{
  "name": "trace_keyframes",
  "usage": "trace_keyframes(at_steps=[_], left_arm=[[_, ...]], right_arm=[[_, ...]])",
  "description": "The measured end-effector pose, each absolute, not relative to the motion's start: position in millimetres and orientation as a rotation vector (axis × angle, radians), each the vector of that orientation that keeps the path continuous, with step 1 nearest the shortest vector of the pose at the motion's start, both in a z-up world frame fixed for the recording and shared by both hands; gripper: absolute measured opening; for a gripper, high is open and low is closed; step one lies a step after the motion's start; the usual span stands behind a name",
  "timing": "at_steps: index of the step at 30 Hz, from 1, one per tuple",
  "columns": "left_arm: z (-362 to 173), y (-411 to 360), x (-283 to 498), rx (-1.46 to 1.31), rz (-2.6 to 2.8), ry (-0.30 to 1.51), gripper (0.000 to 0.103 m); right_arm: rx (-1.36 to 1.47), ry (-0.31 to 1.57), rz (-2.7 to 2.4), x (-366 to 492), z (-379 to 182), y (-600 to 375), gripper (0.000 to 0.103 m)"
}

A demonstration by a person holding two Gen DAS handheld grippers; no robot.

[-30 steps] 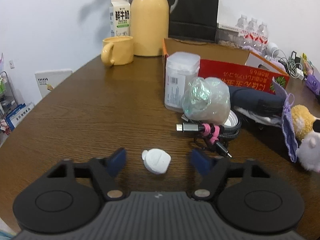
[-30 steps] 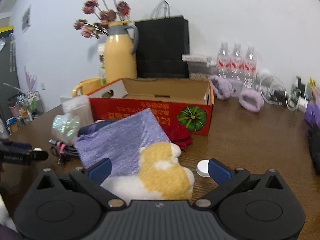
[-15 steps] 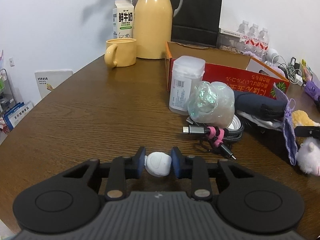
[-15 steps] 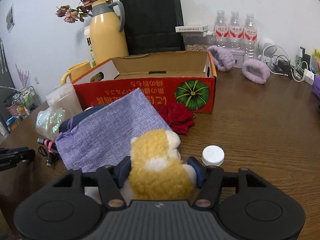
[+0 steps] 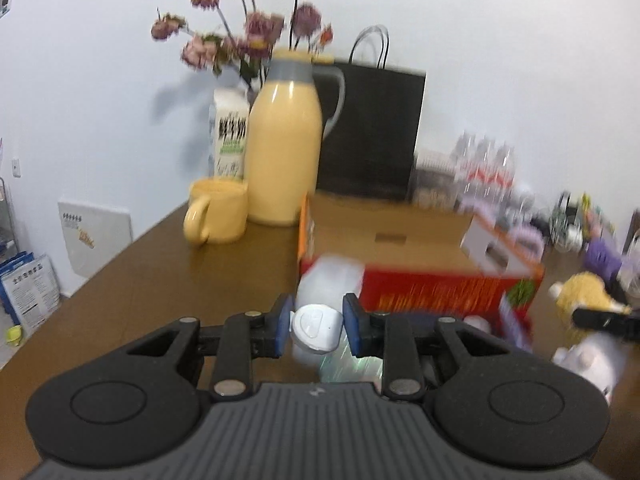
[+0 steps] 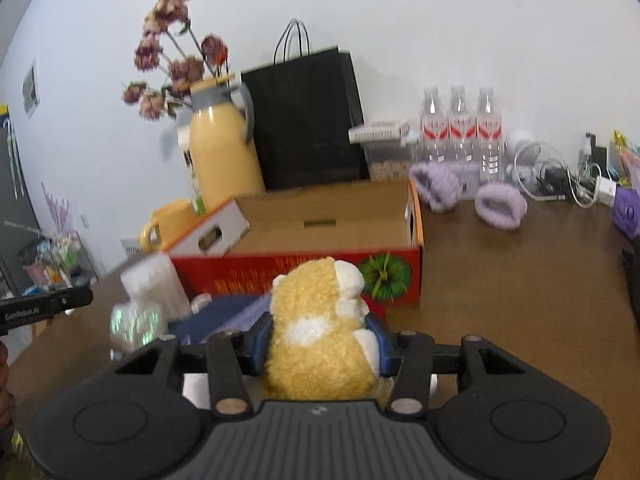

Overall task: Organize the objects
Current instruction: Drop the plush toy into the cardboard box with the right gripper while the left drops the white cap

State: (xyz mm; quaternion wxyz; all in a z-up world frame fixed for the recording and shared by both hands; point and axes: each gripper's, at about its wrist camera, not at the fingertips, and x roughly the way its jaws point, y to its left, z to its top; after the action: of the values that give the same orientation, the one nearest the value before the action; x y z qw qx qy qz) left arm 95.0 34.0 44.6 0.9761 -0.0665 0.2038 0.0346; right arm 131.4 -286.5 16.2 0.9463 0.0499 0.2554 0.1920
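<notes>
Jaws closing on plush toy (image 6: 320, 332), red box (image 6: 304, 276) beyond

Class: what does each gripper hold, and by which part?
Left tongs: white case, by its sides. Right tongs, closing: plush toy, by its body.

Motion blur smears the left wrist view: the print on the red cardboard box (image 5: 440, 292) and the milk carton (image 5: 231, 136) cannot be read, and the water bottles (image 5: 486, 168) melt together. In the right wrist view, the plush toy (image 6: 320, 332) hides the purple pouch (image 6: 244, 314) behind it.
</notes>
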Motion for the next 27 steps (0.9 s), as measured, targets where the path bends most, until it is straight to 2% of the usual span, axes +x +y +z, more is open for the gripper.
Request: trace_keyframes(at_steps=[7,13,27], left_arm=[[77.4,13.6,146.8,-0.133,0.040,0.351,0.028],[85.5,3.4,210.0,-0.152,0.043,0.361,0.028],[50.4,2.9,318.5,-0.131,0.082,0.530,0.028]], right_arm=[[0.171,0.448,0.377,173.4,44.4,-276.2,0.047],[0.226,0.413,0.353,226.0,55.4,-260.8,0.047],[0.246,0.511,0.272,326.3,9.2,-240.5,0.047]])
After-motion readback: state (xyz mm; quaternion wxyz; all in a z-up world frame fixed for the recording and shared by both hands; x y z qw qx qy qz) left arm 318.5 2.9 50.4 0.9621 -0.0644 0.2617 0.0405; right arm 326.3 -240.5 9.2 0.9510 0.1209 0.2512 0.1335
